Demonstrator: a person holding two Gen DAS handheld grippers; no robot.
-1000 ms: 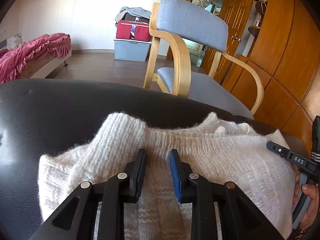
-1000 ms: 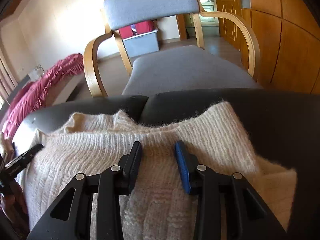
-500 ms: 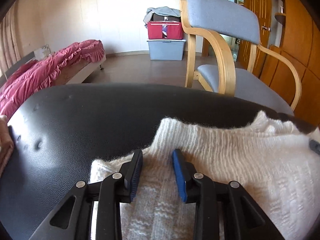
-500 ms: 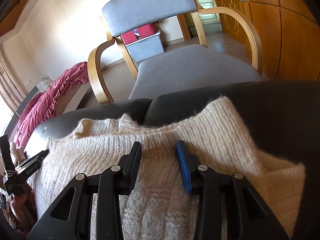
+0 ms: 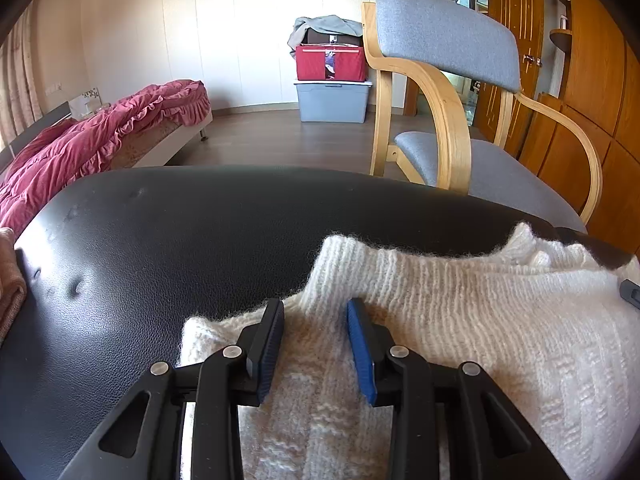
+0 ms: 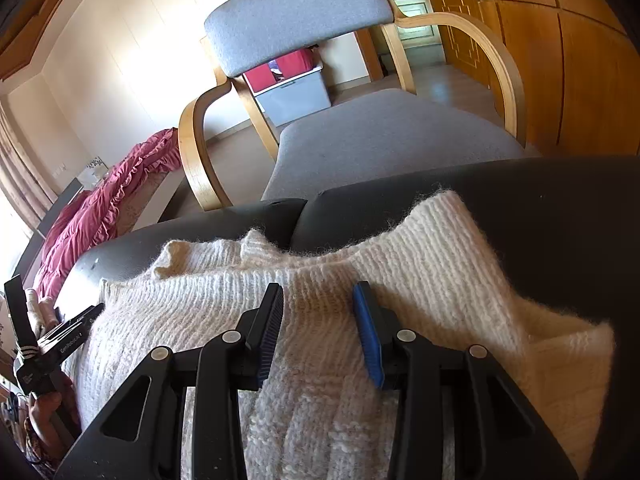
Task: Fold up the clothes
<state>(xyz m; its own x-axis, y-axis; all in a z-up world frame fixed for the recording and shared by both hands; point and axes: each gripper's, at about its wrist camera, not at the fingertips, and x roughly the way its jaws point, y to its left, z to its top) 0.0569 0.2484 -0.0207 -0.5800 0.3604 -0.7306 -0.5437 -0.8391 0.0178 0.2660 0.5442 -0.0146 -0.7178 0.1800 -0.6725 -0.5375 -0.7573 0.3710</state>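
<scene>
Sweater (image 5: 460,320), white knit, lies on black leather cushion (image 5: 180,240), spread toward right; left gripper (image 5: 316,344) over its near left corner, fingers part-open, knit under gap, pads not pressing; grey chair (image 5: 448,32) beyond

Right wrist view: sweater (image 6: 400,264) across cushion seam; right gripper (image 6: 318,332) above neckline area, fingers narrow-apart, nothing pinched; left gripper (image 6: 94,312) at far left edge, hand (image 6: 44,404) on it

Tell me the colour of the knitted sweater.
Cream-white knitted sweater, clearest in the right wrist view.
</scene>
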